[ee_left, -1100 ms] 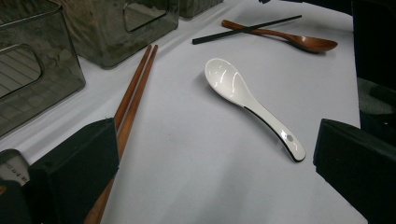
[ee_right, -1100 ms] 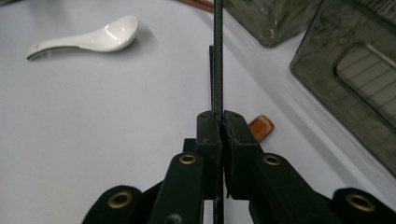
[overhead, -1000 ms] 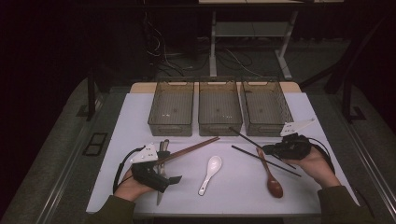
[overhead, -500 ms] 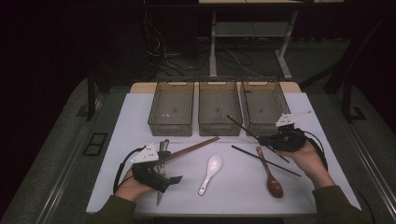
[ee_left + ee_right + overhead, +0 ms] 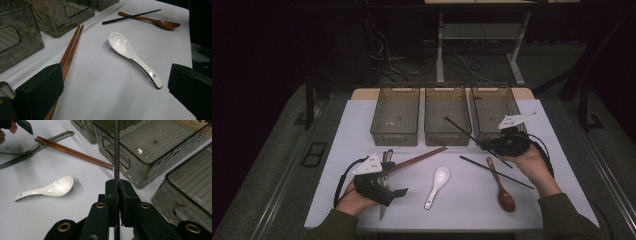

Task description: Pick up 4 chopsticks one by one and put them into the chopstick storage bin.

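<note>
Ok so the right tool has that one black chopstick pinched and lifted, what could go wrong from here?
1. The right tool pinches the black chopstick at one end, so the long free end could swivel or slip.
2. That free end points over the middle bin and could knock the rim.
3. The second black chopstick lies across the wooden spoon, so picking it up may nudge the spoon.

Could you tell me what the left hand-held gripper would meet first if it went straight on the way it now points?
Probably the white spoon: it lies on the table ahead, between the open jaws of the left hand-held gripper, though depth is hard to judge.
</note>
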